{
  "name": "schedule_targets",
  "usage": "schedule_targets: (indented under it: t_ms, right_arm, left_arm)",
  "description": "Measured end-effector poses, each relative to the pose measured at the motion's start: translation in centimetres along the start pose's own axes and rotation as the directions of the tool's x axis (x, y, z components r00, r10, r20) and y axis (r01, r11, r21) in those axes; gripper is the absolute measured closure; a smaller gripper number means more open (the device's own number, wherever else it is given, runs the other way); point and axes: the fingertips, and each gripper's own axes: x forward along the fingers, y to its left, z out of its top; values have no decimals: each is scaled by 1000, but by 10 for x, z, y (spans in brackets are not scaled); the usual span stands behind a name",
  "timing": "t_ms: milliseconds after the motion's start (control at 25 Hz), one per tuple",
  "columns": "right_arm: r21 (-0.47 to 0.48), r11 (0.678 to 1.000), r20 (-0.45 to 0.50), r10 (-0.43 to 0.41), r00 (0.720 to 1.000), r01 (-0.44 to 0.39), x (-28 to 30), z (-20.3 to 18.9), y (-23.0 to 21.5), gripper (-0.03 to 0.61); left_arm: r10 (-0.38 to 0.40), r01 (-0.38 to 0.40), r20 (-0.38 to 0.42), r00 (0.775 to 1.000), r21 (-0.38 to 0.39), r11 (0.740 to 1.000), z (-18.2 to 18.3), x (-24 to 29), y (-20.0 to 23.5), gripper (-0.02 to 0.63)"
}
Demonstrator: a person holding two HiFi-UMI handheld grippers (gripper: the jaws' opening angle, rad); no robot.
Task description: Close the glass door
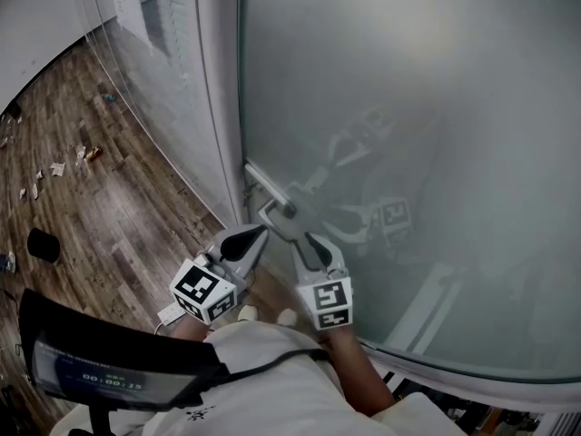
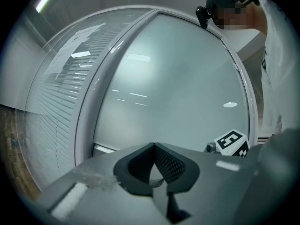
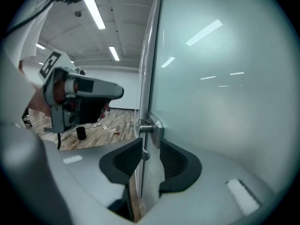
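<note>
The frosted glass door (image 1: 408,107) fills the right of the head view, and its metal lever handle (image 1: 270,192) sits at its left edge. My right gripper (image 1: 313,246) reaches up to that edge just below the handle. In the right gripper view the door's edge (image 3: 149,172) stands between the two pads, which press on it from both sides under the handle (image 3: 149,127). My left gripper (image 1: 247,240) hovers beside it to the left, jaws together with nothing in them. It points at the door (image 2: 178,93) without touching it.
A white door frame (image 1: 218,107) and a glass wall with blinds (image 1: 154,53) stand left of the door. Scraps of litter (image 1: 82,153) and a black cup (image 1: 43,244) lie on the wooden floor. A dark screen (image 1: 91,371) juts out at the bottom left.
</note>
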Motion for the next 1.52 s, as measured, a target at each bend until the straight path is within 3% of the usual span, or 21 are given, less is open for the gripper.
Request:
schedule_targets:
  t_ms: [280, 600, 1520]
  right_arm:
    - [84, 996, 104, -24, 994, 15, -39, 24, -13, 551]
    - [174, 984, 164, -53, 985, 24, -57, 36, -11, 569]
    - [162, 985, 119, -78, 990, 58, -47, 28, -15, 571]
  left_arm:
    - [-22, 22, 7, 1000, -2, 1000, 5, 6, 0, 614]
    - [-36, 36, 21, 999, 9, 999, 13, 9, -1, 614]
    - [-22, 22, 11, 1000, -13, 1000, 2, 1, 14, 612]
